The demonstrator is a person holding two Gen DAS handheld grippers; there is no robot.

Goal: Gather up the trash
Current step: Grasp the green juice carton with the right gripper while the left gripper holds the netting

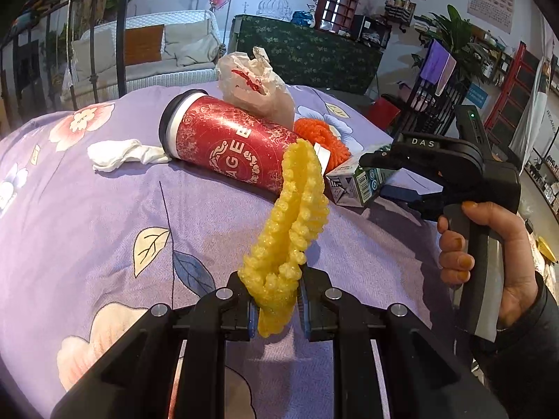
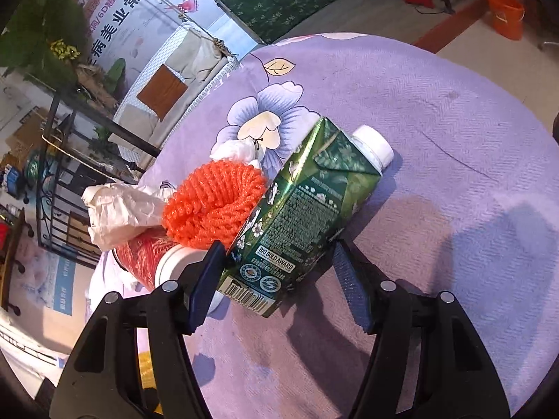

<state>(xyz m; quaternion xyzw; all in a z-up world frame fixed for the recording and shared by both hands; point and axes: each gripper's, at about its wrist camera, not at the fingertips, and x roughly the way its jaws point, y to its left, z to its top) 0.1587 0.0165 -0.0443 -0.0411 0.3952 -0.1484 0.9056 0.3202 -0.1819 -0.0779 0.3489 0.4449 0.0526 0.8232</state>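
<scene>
A: L tool [image 1: 276, 296]?
B: Clenched on yellow foam net [image 1: 293, 223], lifted off worktop [image 2: 436, 104].
A: R tool [image 2: 276, 279]?
B: Released, fingers either side of green carton [image 2: 304, 216], lying by orange net [image 2: 213, 202].

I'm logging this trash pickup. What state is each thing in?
Yellow net: clamped in left hand-held gripper, lifted.
Green carton: lying on its side, cap on, between open fingers of right hand-held gripper.
Red cup: tipped over, lid on.
Orange net: on table.
Plastic bag: crumpled.
Tissue: crumpled.
</scene>
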